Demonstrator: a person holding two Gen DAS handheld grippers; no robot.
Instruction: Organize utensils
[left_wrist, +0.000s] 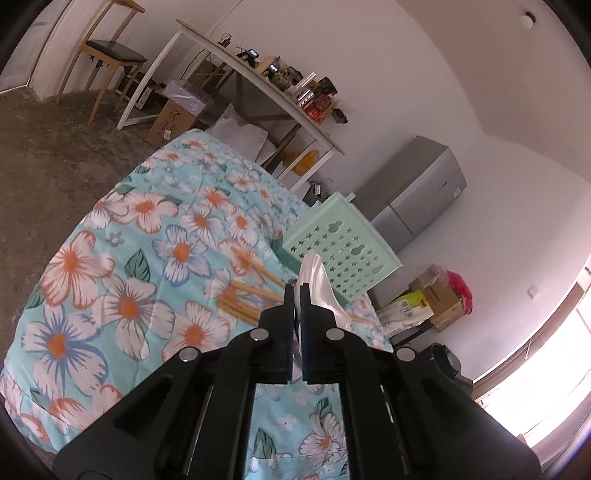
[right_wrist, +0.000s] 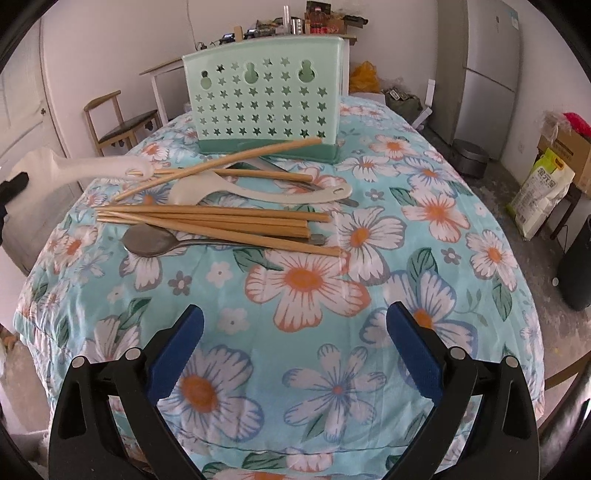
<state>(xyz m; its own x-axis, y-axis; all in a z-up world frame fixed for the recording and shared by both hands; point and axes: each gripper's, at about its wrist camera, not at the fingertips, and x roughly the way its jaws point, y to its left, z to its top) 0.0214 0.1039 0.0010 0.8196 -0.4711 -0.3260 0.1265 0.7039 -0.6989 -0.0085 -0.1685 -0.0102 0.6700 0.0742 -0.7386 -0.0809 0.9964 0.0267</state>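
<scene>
My left gripper (left_wrist: 297, 292) is shut on a white plastic rice paddle (left_wrist: 318, 286), held in the air above the flowered tablecloth (left_wrist: 122, 266). In the right wrist view this paddle (right_wrist: 92, 166) hangs at the far left, over the ends of some chopsticks. A pale green utensil holder (right_wrist: 266, 99) with star-shaped holes stands upright at the far side of the table. In front of it lie several wooden chopsticks (right_wrist: 221, 218), a second white paddle (right_wrist: 258, 192) and a metal spoon (right_wrist: 155, 242). My right gripper (right_wrist: 295, 314) is open above the near cloth, with nothing between its fingers.
A wooden chair (right_wrist: 118, 125) and a cluttered white desk (left_wrist: 273, 92) stand beyond the table. A grey fridge (left_wrist: 417, 192) is against the wall. Boxes and a rice bag (right_wrist: 543, 192), a dark pot (right_wrist: 471, 157) and a black appliance (right_wrist: 576, 269) sit on the floor to the right.
</scene>
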